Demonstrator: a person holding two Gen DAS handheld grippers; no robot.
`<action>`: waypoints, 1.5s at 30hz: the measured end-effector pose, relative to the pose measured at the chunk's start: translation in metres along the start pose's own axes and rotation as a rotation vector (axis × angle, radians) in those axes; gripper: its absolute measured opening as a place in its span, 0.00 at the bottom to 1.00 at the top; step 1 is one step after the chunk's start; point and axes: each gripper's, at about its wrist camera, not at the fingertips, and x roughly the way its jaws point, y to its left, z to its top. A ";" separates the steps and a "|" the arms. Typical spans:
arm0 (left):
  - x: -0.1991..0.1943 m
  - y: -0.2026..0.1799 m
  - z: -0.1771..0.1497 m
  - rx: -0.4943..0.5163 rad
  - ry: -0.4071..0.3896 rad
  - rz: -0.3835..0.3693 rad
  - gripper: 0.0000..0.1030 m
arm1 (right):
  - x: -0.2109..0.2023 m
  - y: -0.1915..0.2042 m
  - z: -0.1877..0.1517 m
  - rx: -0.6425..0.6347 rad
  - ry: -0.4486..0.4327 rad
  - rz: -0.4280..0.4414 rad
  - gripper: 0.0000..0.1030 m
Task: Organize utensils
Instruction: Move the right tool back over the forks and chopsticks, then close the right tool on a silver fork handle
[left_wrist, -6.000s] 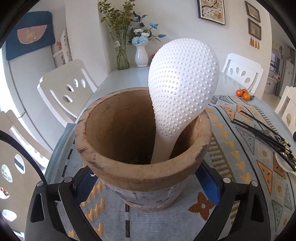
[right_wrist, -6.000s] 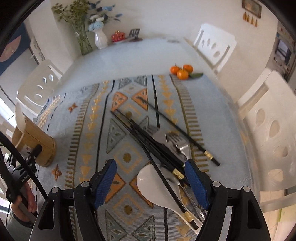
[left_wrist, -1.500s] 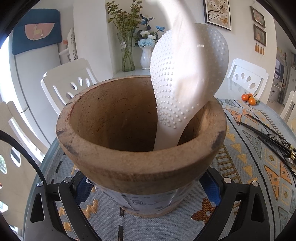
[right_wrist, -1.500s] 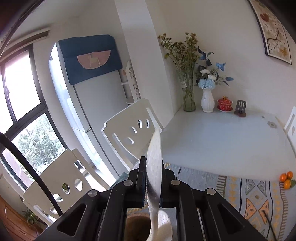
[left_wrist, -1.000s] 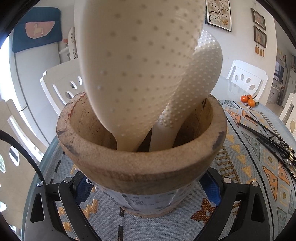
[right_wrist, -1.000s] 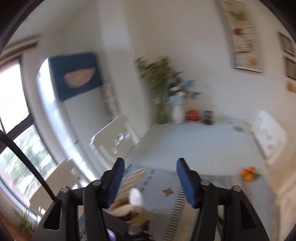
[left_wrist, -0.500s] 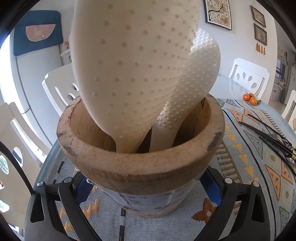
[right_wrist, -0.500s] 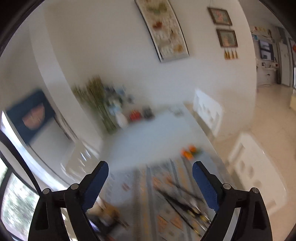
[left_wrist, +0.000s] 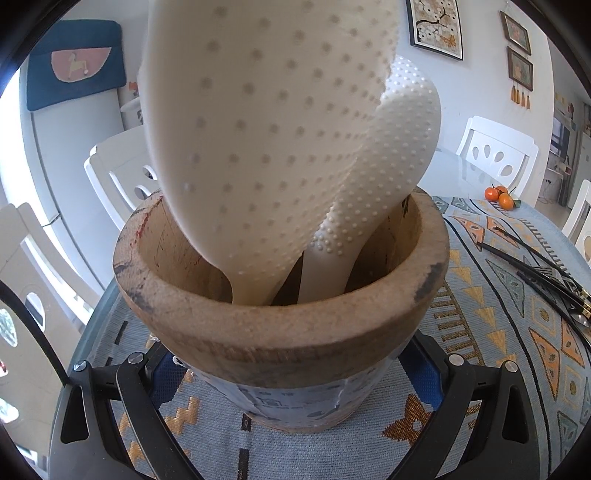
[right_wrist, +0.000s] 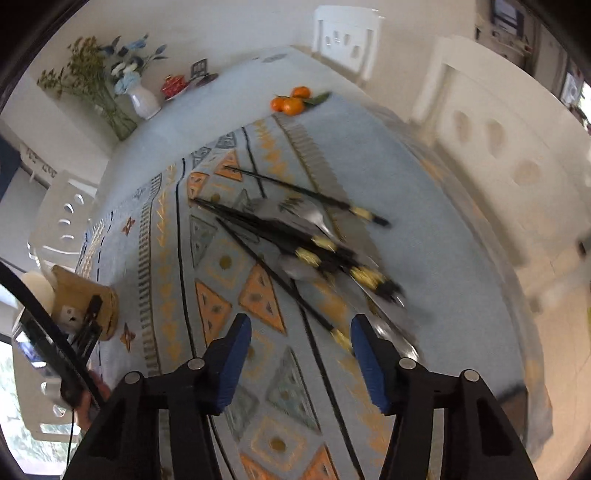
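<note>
My left gripper (left_wrist: 295, 363) is shut on a wooden holder (left_wrist: 280, 332) that stands on the patterned cloth. Two white dotted rice paddles stand in it, handles down: a near one (left_wrist: 258, 129) and one behind it (left_wrist: 399, 147). My right gripper (right_wrist: 301, 325) points down over a pile of black chopsticks (right_wrist: 295, 236) with gold bands, metal forks (right_wrist: 310, 214) and a spoon (right_wrist: 295, 266). Its jaws have just been closing and stand open with nothing between them. In the right wrist view the holder (right_wrist: 83, 295) sits at the far left.
Tangerines (right_wrist: 290, 101) lie at the cloth's far edge. A vase of flowers (right_wrist: 142, 99) and a red pot (right_wrist: 173, 85) stand at the back of the table. White chairs (right_wrist: 498, 147) ring it. A hand (right_wrist: 88, 402) shows at lower left.
The right gripper let go of the second paddle into the holder, then swung from facing the wall down over the utensil pile. The left gripper and holder stayed put.
</note>
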 end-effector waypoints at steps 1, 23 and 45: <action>0.001 0.001 0.000 0.000 0.003 -0.003 0.96 | 0.005 0.006 0.002 -0.019 -0.002 -0.010 0.48; 0.013 0.001 0.002 -0.016 0.060 -0.035 0.97 | 0.108 0.041 0.089 -0.240 0.113 -0.039 0.12; 0.011 0.002 0.000 -0.014 0.059 -0.029 0.97 | 0.140 0.042 0.107 -0.368 0.358 0.058 0.32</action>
